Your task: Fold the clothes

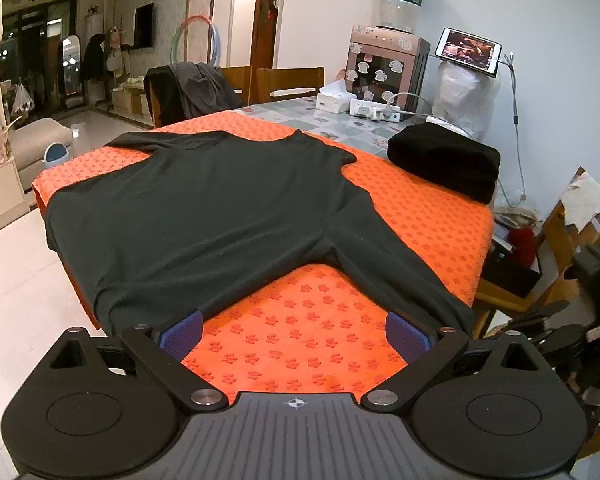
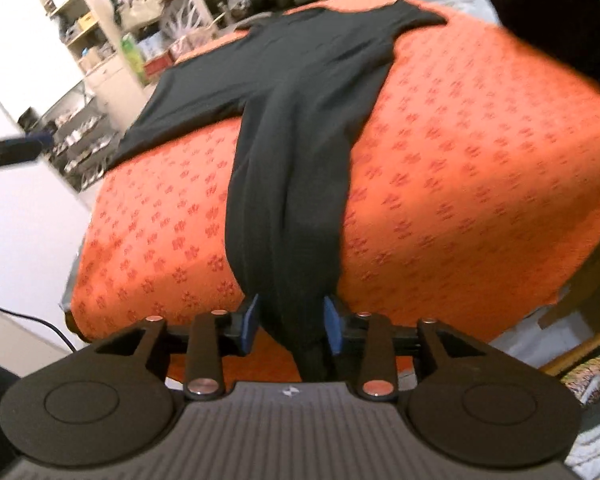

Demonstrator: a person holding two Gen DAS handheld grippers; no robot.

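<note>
While the dark long-sleeved shirt (image 1: 204,200) lies spread flat on the orange patterned cloth (image 1: 300,332) covering the counter (image 1: 340,120), the left tool (image 1: 294,336) hangs over the near edge with its blue-padded fingers (image 1: 180,334) spread wide, nothing between them but bare cloth. One pad sits right by the shirt's hem, the other by the end of a sleeve. In the right wrist view, the right tool (image 2: 290,318) has that sleeve (image 2: 288,208) running between its blue pads, which flank the fabric closely (whether they actually pinch it I cannot tell, the frame being blurred). A folded black garment (image 1: 444,162) rests farther back on the cloth.
</note>
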